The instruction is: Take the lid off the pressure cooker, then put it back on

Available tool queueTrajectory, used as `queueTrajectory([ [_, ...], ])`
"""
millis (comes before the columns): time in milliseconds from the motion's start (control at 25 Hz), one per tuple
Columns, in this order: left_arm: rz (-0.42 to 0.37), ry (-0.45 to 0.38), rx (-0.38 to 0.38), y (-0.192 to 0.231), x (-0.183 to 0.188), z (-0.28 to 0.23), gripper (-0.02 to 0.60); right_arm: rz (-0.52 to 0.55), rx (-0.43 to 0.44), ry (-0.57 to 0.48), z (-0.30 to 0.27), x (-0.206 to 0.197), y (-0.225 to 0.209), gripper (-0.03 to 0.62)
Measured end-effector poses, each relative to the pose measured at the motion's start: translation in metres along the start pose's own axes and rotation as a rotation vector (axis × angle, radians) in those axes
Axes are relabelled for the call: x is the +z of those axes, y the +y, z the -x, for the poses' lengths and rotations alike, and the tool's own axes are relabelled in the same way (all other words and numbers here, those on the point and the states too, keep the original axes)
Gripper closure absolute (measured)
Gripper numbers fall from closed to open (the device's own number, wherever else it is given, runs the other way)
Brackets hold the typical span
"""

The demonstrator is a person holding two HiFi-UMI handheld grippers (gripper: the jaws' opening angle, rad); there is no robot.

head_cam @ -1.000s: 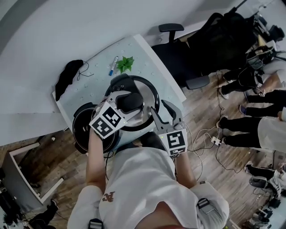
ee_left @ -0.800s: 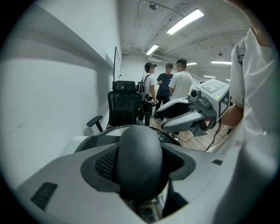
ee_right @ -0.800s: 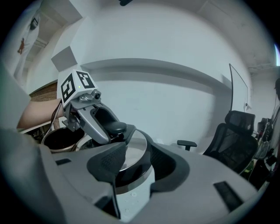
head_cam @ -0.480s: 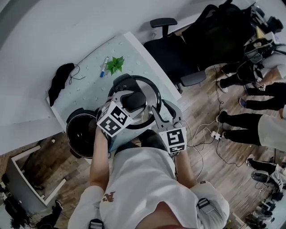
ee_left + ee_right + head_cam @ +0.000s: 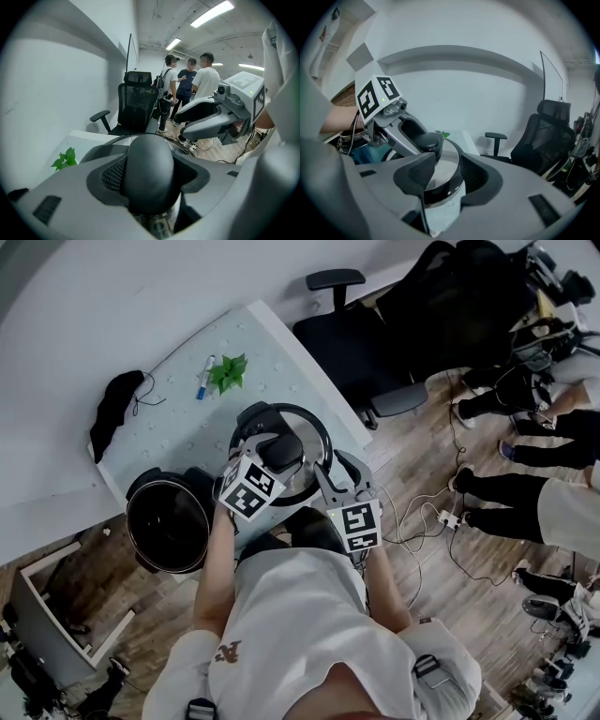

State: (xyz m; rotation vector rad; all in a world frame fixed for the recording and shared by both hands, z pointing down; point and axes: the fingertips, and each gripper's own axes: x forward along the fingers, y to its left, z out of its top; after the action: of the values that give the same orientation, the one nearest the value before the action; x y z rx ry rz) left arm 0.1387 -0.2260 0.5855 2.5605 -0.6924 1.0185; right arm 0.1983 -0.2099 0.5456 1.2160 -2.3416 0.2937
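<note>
The first half of the task is judged done. The round steel lid with a black rim (image 5: 305, 432) is off the black pressure cooker pot (image 5: 169, 486), which stands open at the edge of the pale table (image 5: 178, 427). The lid is held just beside the pot by the left claw (image 5: 277, 456), which is clamped on its black domed knob (image 5: 145, 164). The right claw (image 5: 443, 178) is spread apart, with the lid's edge seen between its jaws but not gripped. Whether the lid rests on the table cannot be told. Setting it back on the pot is what is left.
</note>
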Motion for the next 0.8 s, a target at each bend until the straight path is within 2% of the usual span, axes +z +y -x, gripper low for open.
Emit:
queueTrajectory([
  [480, 0.080, -0.034, 0.095, 0.008, -0.034, -0.051, 0.307, -0.008, 0.036, 0.090, -0.029, -0.054, -0.009, 0.421],
  [800, 0.114, -0.017, 0.141, 0.013, -0.057, -0.075, 0.307, -0.028, 0.042, 0.153, -0.042, -0.084, -0.013, 0.421],
])
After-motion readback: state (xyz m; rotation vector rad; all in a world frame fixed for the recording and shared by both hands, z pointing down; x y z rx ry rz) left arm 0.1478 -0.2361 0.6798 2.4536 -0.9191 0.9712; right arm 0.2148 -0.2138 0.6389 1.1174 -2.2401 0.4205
